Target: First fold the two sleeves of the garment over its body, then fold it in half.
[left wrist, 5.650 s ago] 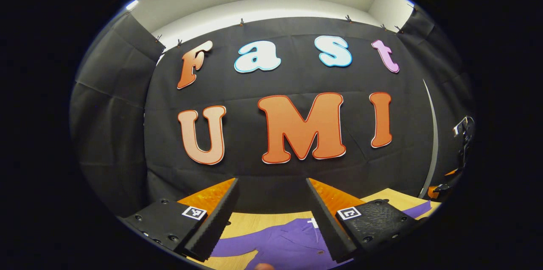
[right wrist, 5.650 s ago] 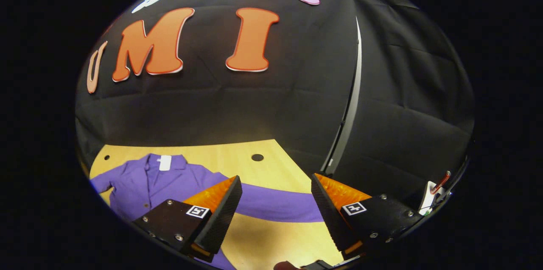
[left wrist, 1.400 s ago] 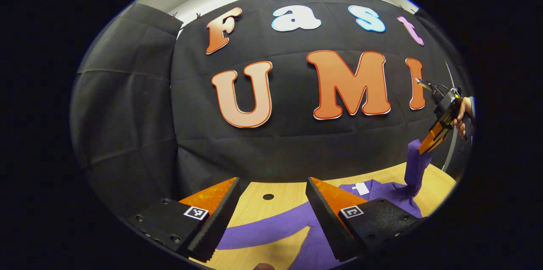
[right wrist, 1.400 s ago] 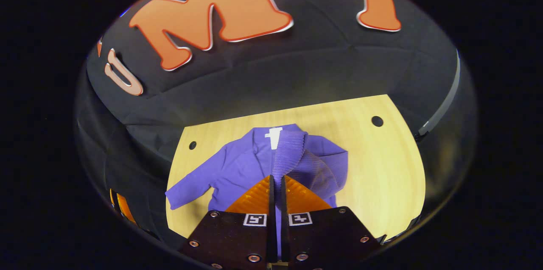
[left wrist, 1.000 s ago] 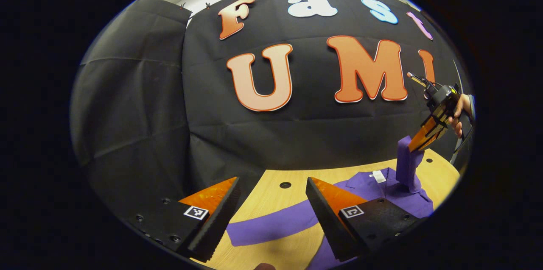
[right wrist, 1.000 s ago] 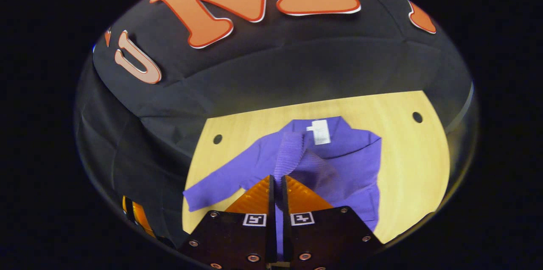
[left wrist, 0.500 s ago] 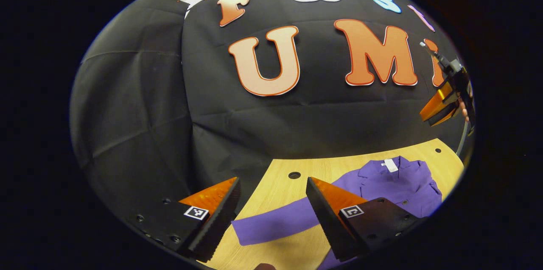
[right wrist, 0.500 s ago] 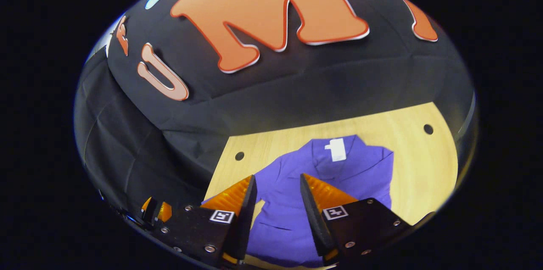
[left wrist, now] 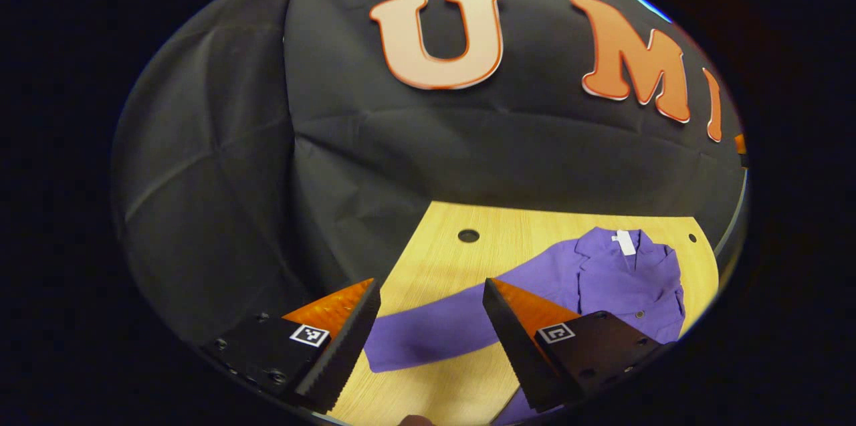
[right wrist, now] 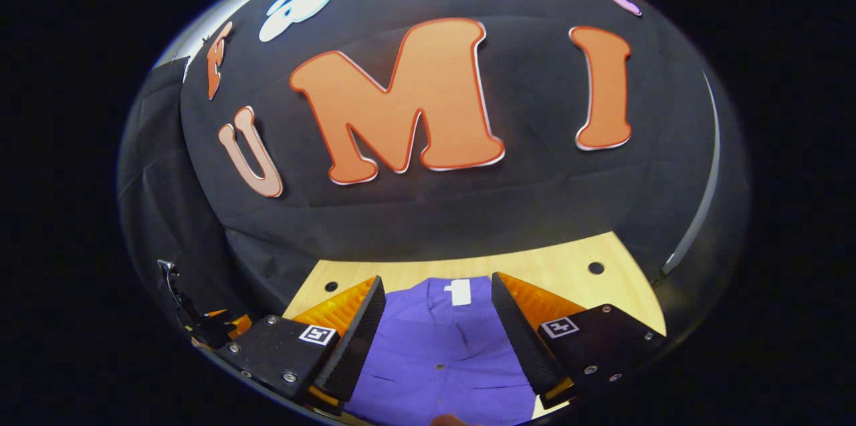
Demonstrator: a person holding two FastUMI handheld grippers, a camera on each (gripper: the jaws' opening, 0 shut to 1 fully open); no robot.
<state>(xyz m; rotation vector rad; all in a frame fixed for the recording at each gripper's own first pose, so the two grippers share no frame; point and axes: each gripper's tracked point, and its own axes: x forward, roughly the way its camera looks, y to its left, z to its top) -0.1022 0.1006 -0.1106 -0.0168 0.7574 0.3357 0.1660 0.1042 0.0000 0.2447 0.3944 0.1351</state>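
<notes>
Since letting go, right gripper (right wrist: 435, 339) hangs jaws apart — sleeve (left wrist: 441, 329) unfolded.

Place: recording booth | Evidence: black cloth walls (left wrist: 200, 165); pale wooden table (left wrist: 441, 259) with round holes

We hold two alike tools, the left gripper (left wrist: 428, 339) and the right gripper (right wrist: 435, 339), each with black screw-studded bodies, small square black-and-white markers, and orange wedge fingers (left wrist: 531, 313) faced with black ridged pads (right wrist: 354, 339).
</notes>
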